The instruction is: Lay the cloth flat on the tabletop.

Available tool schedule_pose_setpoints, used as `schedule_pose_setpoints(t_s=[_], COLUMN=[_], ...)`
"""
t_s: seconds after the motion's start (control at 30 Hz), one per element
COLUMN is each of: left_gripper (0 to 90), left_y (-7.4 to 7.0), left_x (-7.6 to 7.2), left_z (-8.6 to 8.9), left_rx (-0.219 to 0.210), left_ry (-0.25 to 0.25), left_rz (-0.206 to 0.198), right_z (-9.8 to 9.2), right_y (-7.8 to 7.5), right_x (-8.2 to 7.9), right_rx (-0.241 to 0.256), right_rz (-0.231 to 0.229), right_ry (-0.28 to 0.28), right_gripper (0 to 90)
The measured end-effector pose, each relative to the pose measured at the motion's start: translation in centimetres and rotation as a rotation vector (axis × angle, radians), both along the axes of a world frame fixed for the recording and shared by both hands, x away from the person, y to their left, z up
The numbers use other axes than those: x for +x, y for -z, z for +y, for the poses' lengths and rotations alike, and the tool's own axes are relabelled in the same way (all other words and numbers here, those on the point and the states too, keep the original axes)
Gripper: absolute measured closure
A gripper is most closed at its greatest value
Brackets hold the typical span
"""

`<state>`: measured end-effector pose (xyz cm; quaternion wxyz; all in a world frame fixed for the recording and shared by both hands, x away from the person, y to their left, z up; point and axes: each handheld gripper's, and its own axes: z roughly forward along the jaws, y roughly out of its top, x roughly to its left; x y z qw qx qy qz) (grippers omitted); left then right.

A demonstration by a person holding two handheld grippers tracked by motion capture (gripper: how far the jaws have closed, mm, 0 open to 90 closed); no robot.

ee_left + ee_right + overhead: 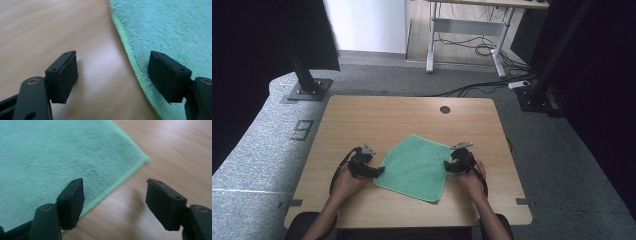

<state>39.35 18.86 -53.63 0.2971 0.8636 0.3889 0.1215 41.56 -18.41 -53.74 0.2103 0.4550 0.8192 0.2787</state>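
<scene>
Green microfibre cloth [414, 167] is lying flat and unfolded on the near half of the wooden table [362, 120], turned so that its corners are pointing roughly toward and away from the person. The left gripper [378, 172] is sitting at the cloth's left edge and the right gripper [446, 166] at its right edge, each held low over the tabletop.

In the left gripper view, the left gripper's jaws are standing wide apart and holding nothing, with one jaw over bare wood and the other over the cloth's hem [130, 53]. In the right gripper view, the right gripper's jaws are likewise spread wide and empty, straddling the hem [112, 187] just short of a corner [146, 159].

The step in hand looks like taking hold of two opposite edges, probably to fold or lift the cloth. To do it well, each lower jaw should be sliding under the hem rather than pressing down on the pile, and both should be closing together so that the cloth is not dragging sideways.

Open wood is lying beyond the cloth toward the far edge, where a round cable hole [445, 109] is sitting well apart. The near edge is closer, so moves toward the person have less room.
</scene>
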Motion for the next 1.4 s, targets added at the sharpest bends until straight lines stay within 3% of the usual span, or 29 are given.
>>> schedule_pose_setpoints(t_s=[0.1,0.23,0.33,0.43,0.53,0.63,0.73,0.83,0.93,0.97,1.03,1.2,1.3,1.4], left_gripper=[22.3,22.6,24.3,26.0,29.3,33.7,38.8,51.7,77.6,84.6,87.2,87.1,86.8,85.9], left_y=[-0.4,-1.3,-2.0,-2.6,-2.9,-2.6,-1.5,-0.5,-0.3,-0.5,-1.5,-3.9,-3.9,-2.6], left_x=[-0.2,1.1,3.3,5.4,7.7,9.4,10.3,10.1,9.7,9.7,9.3,7.9,6.4,5.0], left_z=[-1.1,-1.5,-1.9,-2.9,-4.2,-5.5,-6.7,-7.5,-7.6,-7.7,-8.1,-9.6,-11.0,-12.7], left_rx=[0.008,-0.024,-0.051,-0.007,-0.024,-0.054,-0.079,-0.027,-0.072,-0.068,-0.048,-0.077,-0.051,-0.026], left_ry=[0.045,0.031,0.011,0.007,0.009,0.013,0.054,0.090,0.114,0.109,0.123,0.174,0.236,0.303], left_rz=[0.018,-0.004,-0.024,-0.064,-0.077,-0.075,-0.026,-0.019,0.011,0.010,-0.027,-0.074,-0.084,-0.061], right_z=[-1.6,-2.6,-2.9,-3.1,-3.3,-3.3,-3.4,-3.4,-3.4,-3.4,-3.4,-3.4,-3.5,-3.5], right_y=[0.1,0.3,0.5,0.6,0.8,0.8,0.9,0.9,0.9,0.9,1.0,1.0,1.0,1.0], right_x=[0.7,1.0,1.0,1.0,0.9,0.9,0.8,0.8,0.8,0.8,0.8,0.8,0.7,0.7], right_rx=[0.020,0.042,0.071,0.095,0.118,0.121,0.124,0.127,0.128,0.128,0.129,0.131,0.132,0.132], right_rz=[0.001,-0.005,0.002,0.006,0.004,0.001,-0.008,-0.013,-0.014,-0.014,-0.017,-0.018,-0.020,-0.021], right_ry=[0.050,0.066,0.073,0.079,0.083,0.082,0.081,0.079,0.078,0.077,0.078,0.076,0.076,0.077], right_gripper=[30.3,30.1,30.0,30.2,30.2,30.1,30.1,30.1,30.0,30.0,30.0,29.9,30.0,29.9])
